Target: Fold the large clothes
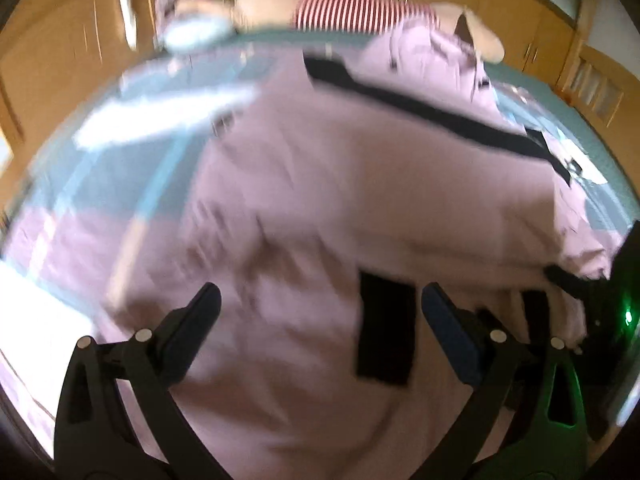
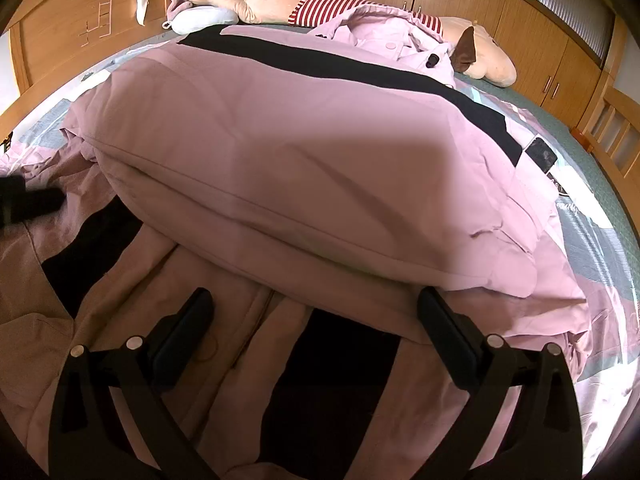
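A large pink padded jacket [image 2: 288, 152] with black stripes lies spread on the bed; it also fills the blurred left wrist view [image 1: 340, 200]. One puffy part is folded over the lower part. My left gripper [image 1: 320, 304] is open and empty, hovering just above the jacket near a black patch [image 1: 384, 328]. My right gripper [image 2: 316, 308] is open and empty, low over the jacket's near edge, at the foot of the folded-over part. The other gripper shows at the right edge of the left wrist view [image 1: 616, 300] and at the left edge of the right wrist view [image 2: 24, 200].
The bed [image 2: 592, 184] has a grey-green and pink patterned cover. A long beige plush toy with a red-striped shirt [image 2: 340, 4] and a small white pillow [image 2: 200, 18] lie at the far side. Wooden wardrobes [image 2: 480, 4] and the wooden bed frame [image 2: 616, 136] surround it.
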Tool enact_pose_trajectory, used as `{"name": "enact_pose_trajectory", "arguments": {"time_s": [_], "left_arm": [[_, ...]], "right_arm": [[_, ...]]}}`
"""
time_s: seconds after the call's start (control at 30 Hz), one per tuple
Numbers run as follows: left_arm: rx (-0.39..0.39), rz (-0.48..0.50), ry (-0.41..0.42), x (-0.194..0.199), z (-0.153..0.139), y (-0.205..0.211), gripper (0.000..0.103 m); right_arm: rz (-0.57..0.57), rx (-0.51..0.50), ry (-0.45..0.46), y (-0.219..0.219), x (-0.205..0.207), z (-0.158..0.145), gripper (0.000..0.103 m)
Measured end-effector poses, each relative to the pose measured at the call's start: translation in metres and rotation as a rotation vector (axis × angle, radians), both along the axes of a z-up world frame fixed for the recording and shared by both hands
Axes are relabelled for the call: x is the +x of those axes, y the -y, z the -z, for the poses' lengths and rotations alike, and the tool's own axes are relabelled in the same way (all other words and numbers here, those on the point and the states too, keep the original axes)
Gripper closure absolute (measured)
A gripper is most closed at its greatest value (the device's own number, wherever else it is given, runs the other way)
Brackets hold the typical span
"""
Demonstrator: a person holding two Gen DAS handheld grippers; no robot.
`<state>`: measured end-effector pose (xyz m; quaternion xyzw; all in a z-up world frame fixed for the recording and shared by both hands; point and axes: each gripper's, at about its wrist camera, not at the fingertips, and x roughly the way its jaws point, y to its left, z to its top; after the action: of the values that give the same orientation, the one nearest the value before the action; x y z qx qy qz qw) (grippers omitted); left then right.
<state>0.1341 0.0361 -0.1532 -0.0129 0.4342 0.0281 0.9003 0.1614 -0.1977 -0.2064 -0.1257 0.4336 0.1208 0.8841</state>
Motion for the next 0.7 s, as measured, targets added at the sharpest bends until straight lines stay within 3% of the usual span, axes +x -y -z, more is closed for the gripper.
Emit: {"name": "enact_pose_trajectory", "arguments": {"time_s": [0.07,0.1,0.17,0.23,0.47,0.6,0.63,0.7], "left_arm": [[0.035,0.027,0.005,0.013,0.002,-0.003,0.002],[0.028,0.024,-0.037,0.023,0.012,-0.007,0.002],[-0.077,-0.040,-0.129,0.038,0.034,-0.026,0.002],[-0.132,-0.065,-0.121,0.039,0.038,-0.034,0.002],[0.000,-0.030,-0.157,0.043,0.041,-0.016,0.002],[0.014,-0.029,-0.163,0.047,0.044,-0.014,0.002],[0.007,-0.031,-0.163,0.047,0.043,-0.015,0.002],[0.007,-0.031,-0.163,0.044,0.044,-0.017,0.002]], "right_arm": [[0.000,0.000,0.000,0.000,0.000,0.000,0.001],[0.000,0.000,0.001,0.000,0.000,0.000,0.001],[0.000,0.000,0.001,0.000,0.000,0.000,0.001],[0.000,0.000,0.001,0.000,0.000,0.000,0.001],[0.002,0.010,0.006,0.002,-0.002,-0.004,0.001],[0.037,0.177,0.248,0.024,-0.022,-0.054,0.001],[0.061,0.178,0.277,0.028,-0.020,-0.061,0.001],[0.119,0.110,0.245,0.035,-0.004,-0.056,0.001]]}}
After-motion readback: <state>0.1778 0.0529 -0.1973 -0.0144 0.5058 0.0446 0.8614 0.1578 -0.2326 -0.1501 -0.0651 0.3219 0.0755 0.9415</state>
